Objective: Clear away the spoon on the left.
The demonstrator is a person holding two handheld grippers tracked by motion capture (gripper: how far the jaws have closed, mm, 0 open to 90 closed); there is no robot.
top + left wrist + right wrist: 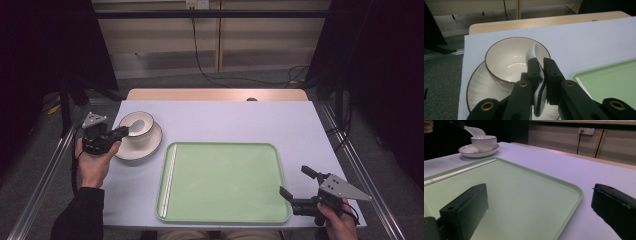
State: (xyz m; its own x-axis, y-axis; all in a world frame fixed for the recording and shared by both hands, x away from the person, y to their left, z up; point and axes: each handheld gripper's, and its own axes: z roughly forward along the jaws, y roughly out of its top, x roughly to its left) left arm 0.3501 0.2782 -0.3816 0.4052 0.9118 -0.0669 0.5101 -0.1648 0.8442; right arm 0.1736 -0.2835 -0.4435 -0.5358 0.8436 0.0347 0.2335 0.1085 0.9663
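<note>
Clamped on the white spoon [539, 95], my left gripper [120, 133] holds its long axis pointing far-right over the bowl [137, 129], bowl-end just above the rim.

Bowl [136, 127] on saucer [149, 148] (left of tray [225, 215]).

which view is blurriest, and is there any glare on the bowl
High view: dim and soft, dark at the sides. Left gripper view: the near jaws and spoon handle are out of focus, and faint highlights glint inside the bowl. Right gripper view: the close jaws blur, while the tray stays fairly sharp.
</note>
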